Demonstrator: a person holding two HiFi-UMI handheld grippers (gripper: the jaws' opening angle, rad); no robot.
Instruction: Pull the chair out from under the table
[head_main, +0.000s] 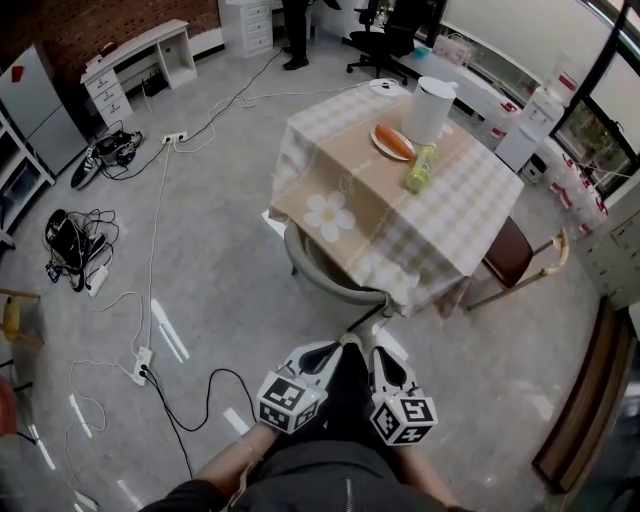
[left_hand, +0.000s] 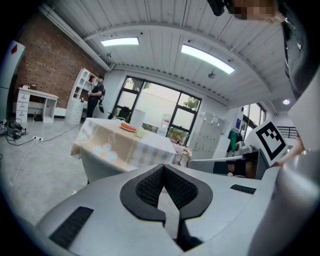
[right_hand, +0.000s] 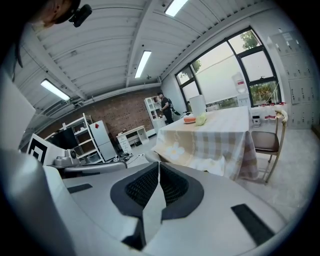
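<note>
Your left tongs (left_hand: 162, 170): pressed together, nothing between them. Your right tongs (right_hand: 158, 167): pressed together too, empty. You hold both low, side by side, apart from chair (head_main: 322, 268). Grey chair tucked under near edge of table (head_main: 470, 200), back showing below checked cloth (head_main: 400, 262).

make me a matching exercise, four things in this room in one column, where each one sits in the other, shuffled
Things:
1 grey rounded chair
2 brown wooden chair
3 white cylindrical jug
4 black office chair

Places:
a on top of the checked-cloth table
b on the floor far beyond the table
c tucked under the table's near edge
d at the table's right side in the head view

Pairs: 1-c, 2-d, 3-a, 4-b
</note>
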